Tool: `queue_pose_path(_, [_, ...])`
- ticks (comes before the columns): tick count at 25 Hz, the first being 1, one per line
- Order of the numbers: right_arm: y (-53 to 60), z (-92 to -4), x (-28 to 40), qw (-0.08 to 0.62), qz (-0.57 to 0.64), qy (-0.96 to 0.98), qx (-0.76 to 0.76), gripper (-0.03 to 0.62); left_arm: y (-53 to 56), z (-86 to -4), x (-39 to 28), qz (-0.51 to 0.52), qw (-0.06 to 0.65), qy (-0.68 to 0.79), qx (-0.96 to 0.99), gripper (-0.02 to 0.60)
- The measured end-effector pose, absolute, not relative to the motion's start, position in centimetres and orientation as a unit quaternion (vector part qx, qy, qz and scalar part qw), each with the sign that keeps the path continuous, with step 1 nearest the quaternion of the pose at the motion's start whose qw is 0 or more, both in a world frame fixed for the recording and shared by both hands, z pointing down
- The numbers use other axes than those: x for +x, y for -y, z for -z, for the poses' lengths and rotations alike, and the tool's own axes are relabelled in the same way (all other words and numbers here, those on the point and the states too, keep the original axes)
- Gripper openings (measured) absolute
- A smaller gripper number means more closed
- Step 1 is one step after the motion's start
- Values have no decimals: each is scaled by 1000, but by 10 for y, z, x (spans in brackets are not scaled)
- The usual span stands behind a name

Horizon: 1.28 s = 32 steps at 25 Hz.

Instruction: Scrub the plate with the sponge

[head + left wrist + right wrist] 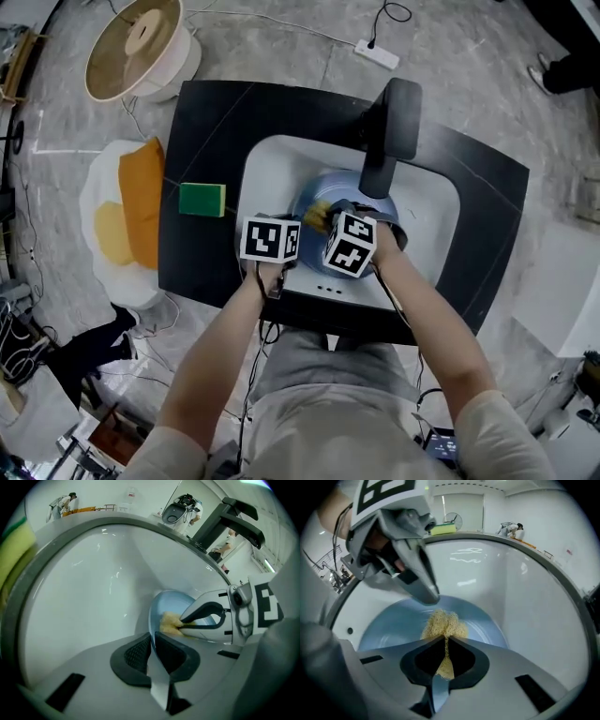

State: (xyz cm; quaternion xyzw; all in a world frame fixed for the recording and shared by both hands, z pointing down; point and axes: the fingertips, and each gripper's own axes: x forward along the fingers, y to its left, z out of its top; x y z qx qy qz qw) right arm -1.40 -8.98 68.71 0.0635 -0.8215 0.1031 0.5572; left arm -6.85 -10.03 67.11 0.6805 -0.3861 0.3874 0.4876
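Note:
A pale blue plate (328, 191) stands tilted inside the white sink (270, 161). My left gripper (302, 225) is shut on the plate's near rim; in the left gripper view the thin rim (151, 620) runs between the two dark pads of that gripper (153, 638). My right gripper (323, 219) is shut on a yellow fibrous sponge (443, 623), whose tuft presses on the plate's face (391, 623). In the left gripper view the sponge (169, 623) sits at the right gripper's tips (185, 620). The left gripper's tips (431, 595) touch the plate just above the sponge.
A black faucet (389, 131) rises over the sink's far right side. On the black counter (202, 122) to the left lies a green and yellow sponge block (202, 199). A fan (136, 47) and a white stool (131, 216) stand on the floor at the left.

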Motion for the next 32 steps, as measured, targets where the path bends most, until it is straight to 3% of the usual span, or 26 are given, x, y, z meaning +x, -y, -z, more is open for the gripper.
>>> queue_pose_path(8, [127,-701,47,615,-92,773,128,44,104,-673,-69,-376,499,383,680,41])
queue_pose_path(16, [56,-684,105,671,-161,721,53,44,108,-672,-66,-379,494,379,684,40])
queue_pose_path(24, [-3,-653,31,585,-212,782,-32,44,105,-676,-65,-379,508,380,674,35])
queue_pose_path(32, [64,-677,-21,551,-180,814,25,44,101,-676,-64,-374,522,371,671,37])
